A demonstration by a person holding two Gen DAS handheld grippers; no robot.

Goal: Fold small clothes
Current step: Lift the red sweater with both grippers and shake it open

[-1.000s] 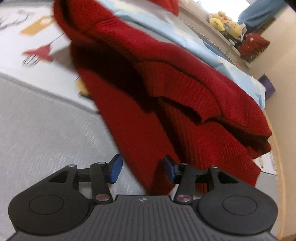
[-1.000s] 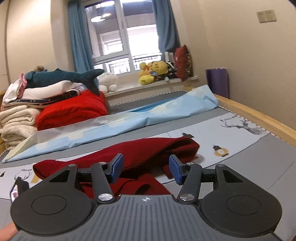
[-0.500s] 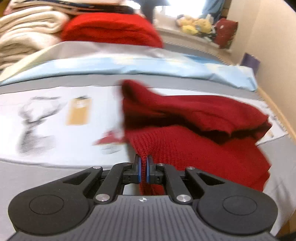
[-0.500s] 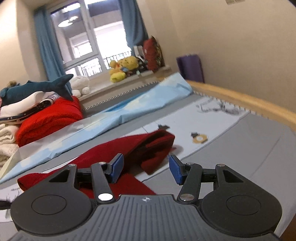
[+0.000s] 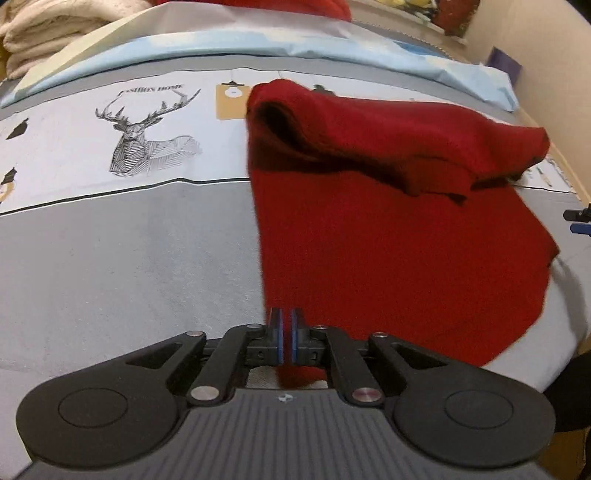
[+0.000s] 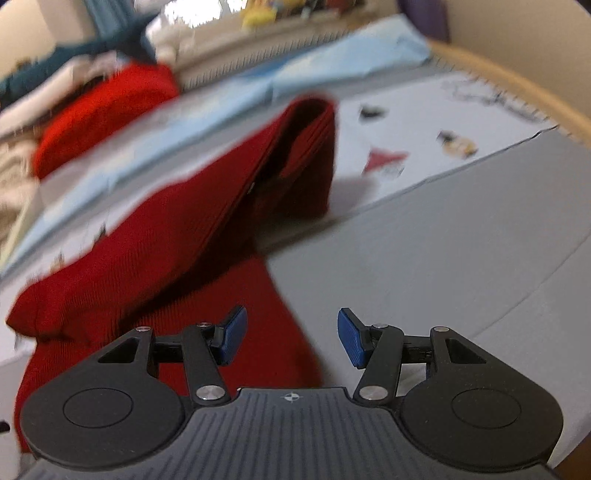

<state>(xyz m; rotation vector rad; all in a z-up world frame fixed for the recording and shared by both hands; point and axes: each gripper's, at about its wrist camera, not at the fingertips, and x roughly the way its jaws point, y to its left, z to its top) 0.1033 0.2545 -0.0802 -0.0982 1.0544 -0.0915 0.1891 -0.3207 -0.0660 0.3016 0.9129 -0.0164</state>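
A dark red knit garment [image 5: 388,240] lies on the bed, its far part folded over into a thick roll and its near part spread flat. My left gripper [image 5: 286,332] is shut on the near left corner of that flat part, with red cloth pinched between the blue pads. In the right wrist view the same garment [image 6: 166,229] runs from the lower left up to the middle. My right gripper [image 6: 291,334] hangs open just above its near right edge, nothing between its pads; its tip shows at the right edge of the left view [image 5: 580,221].
The bed has a grey sheet [image 5: 110,258] with a white band bearing a deer print [image 5: 147,136]. Behind lie a light blue cloth [image 5: 258,44], cream towels [image 5: 44,33] and a folded red blanket [image 6: 99,114]. A wooden bed rail [image 6: 517,85] runs along the right.
My left gripper shut on the garment's corner and drew back toward the near side, stretching the cloth flat. My right gripper tipped down toward the garment's right edge and stayed open.
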